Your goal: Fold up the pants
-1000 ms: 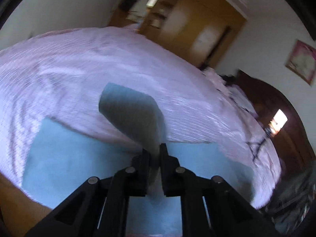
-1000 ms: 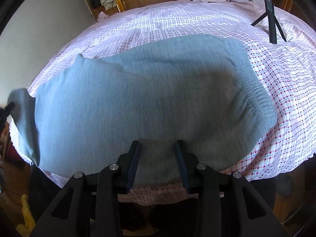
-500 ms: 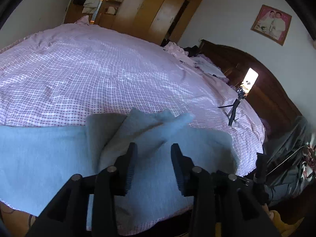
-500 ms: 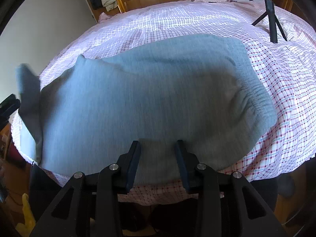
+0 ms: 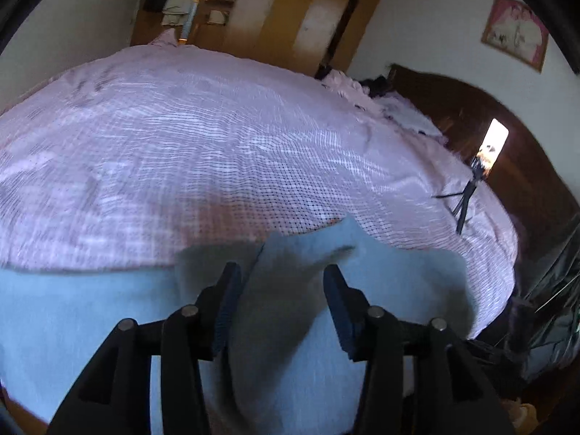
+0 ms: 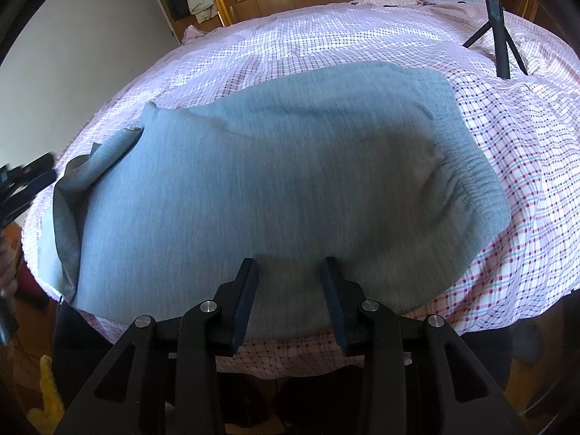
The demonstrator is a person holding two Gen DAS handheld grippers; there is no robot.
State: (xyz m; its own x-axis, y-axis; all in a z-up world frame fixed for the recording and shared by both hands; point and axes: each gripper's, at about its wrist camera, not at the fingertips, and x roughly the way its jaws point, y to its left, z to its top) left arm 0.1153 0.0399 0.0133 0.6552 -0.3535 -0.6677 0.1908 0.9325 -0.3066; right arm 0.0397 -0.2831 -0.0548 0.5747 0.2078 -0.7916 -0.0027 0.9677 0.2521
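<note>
Grey-blue pants (image 6: 275,181) lie spread on the pink checked bed, elastic waistband (image 6: 467,195) at the right. The leg end (image 6: 90,177) at the left lies folded back and rumpled on the rest of the pants. My right gripper (image 6: 288,272) is open and empty just above the near edge of the pants. My left gripper (image 5: 281,275) is open above the folded leg end (image 5: 301,253), not holding it. The left gripper also shows at the left edge of the right wrist view (image 6: 25,181).
The pink checked bedspread (image 6: 362,36) covers a large bed. A phone on a black tripod (image 6: 498,32) stands on the bed at the far right, also in the left wrist view (image 5: 471,188). Wooden wardrobes (image 5: 290,11) and a dark headboard (image 5: 471,116) stand behind.
My left gripper, shut on the leg end a second ago, carried it over the pants, opened and let it drop. The right gripper has stayed still and open.
</note>
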